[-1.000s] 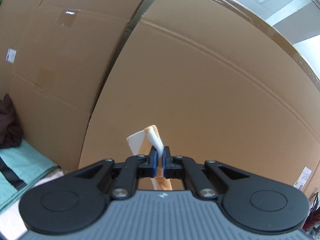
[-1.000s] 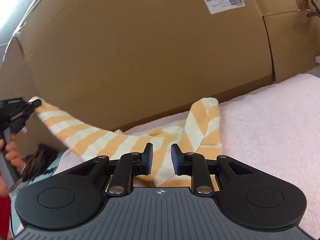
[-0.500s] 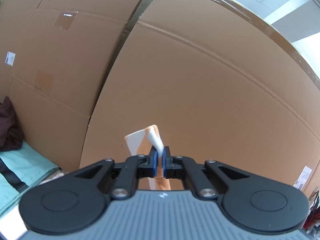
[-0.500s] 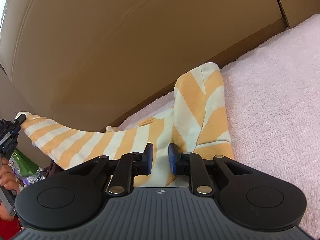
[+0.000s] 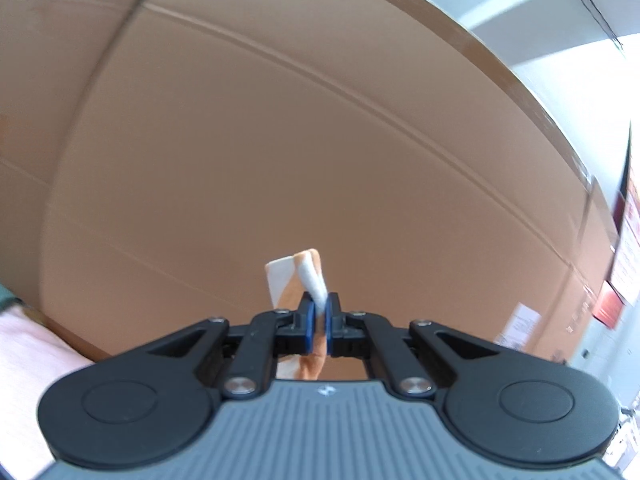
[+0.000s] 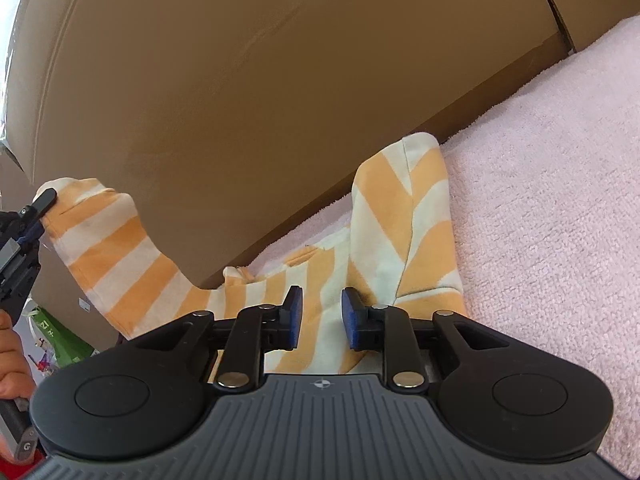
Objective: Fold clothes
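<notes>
I see tall cardboard boxes (image 5: 280, 140) walling the bkgd, pink terry towel (image 6: 540, 200) as work surface, bright white wall (image 5: 592, 20) upper rt.

Striped garment (image 6: 384, 216) on pink towel (image 6: 552, 184)

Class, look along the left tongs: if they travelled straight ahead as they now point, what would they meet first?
Probably the cardboard wall. The left tongs, shut on the striped sleeve, aim level at it with nothing else between, though its distance is unclear.
</notes>
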### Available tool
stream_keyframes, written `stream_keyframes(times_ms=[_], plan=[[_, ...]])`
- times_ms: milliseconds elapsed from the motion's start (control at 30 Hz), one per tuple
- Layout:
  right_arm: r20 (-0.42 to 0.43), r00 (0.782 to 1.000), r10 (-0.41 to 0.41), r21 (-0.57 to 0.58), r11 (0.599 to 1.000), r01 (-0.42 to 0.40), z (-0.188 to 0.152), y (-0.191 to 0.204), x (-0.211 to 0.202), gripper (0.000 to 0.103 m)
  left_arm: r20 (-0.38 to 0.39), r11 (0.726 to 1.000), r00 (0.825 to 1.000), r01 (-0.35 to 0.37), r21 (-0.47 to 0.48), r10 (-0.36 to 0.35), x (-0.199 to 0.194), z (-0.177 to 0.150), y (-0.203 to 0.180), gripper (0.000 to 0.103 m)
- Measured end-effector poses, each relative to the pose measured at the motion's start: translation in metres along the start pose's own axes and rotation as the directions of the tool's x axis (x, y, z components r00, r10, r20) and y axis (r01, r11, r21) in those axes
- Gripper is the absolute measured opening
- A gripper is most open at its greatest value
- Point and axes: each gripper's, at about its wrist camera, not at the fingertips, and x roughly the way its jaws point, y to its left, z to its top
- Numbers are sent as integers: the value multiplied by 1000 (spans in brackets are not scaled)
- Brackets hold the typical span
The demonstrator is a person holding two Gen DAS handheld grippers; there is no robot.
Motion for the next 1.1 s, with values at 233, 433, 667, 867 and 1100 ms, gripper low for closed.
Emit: stream_keyframes(times_ms=[233, 433, 667, 867, 1100], plan=[[61, 998, 16, 133, 991, -24, 8, -19, -12, 24, -38, 997, 997, 75, 3, -74, 17, -16, -33, 0], [100, 995, 25, 339, 939, -57, 9, -52, -16, 16, -10, 994, 994, 106, -6, -106, 7, -20, -45, 0], [163, 981, 104, 457, 873, -169, 6, -70, -26, 24, 41, 992, 992, 120, -42, -118, -11, -3, -39, 0], [193, 975, 115, 446, 875, -191, 6, -68, -27, 26, 133, 999, 991, 41, -29, -36, -34, 24, -12, 0], [147, 983, 114, 430, 887, -167, 4, -64, -21, 26, 216, 987, 969, -95, -128, 121, -69, 33, 42, 0]])
